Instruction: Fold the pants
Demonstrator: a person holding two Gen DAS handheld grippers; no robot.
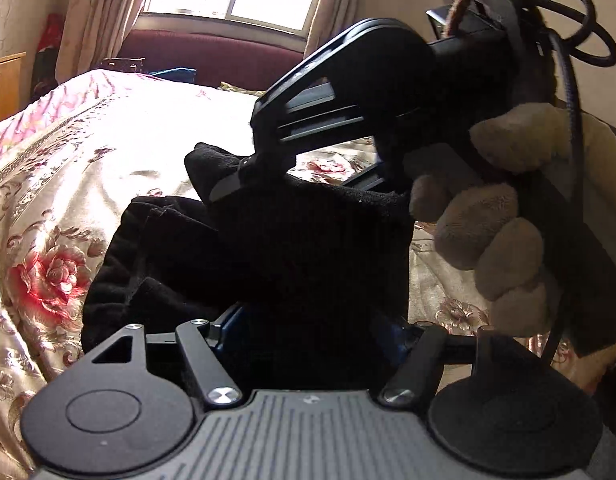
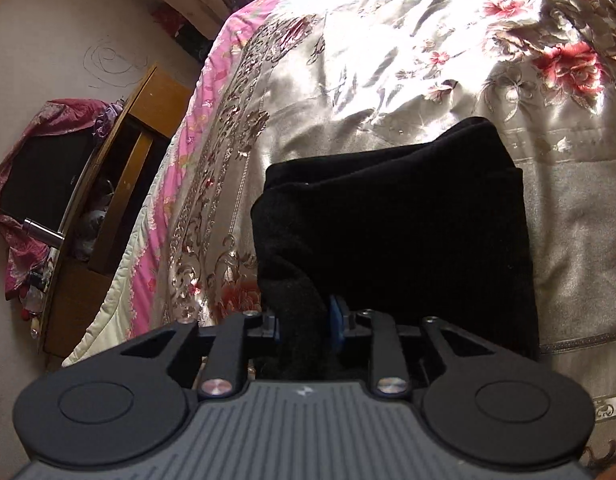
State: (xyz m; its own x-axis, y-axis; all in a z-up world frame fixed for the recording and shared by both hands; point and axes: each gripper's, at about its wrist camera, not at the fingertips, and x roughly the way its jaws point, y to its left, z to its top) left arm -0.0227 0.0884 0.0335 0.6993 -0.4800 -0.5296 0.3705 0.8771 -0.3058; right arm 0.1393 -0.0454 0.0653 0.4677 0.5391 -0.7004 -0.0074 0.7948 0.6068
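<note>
My right hand-held gripper [image 2: 304, 326] is clamped on a bunched edge of the black pants [image 2: 404, 236], folded on the bed [image 2: 388, 60]. My left hand-held gripper [image 1: 308, 332] seems clamped on their near edge; open quilt at nine o'clock.

Right hand-held gripper [image 2: 304, 326] clamping black pants [image 2: 408, 216], folded on floral bedspread [image 2: 388, 60]

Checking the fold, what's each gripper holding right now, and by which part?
Both grip the black pants: the right gripper is shut on a bunched edge, the left gripper on the near edge of the fabric.
</note>
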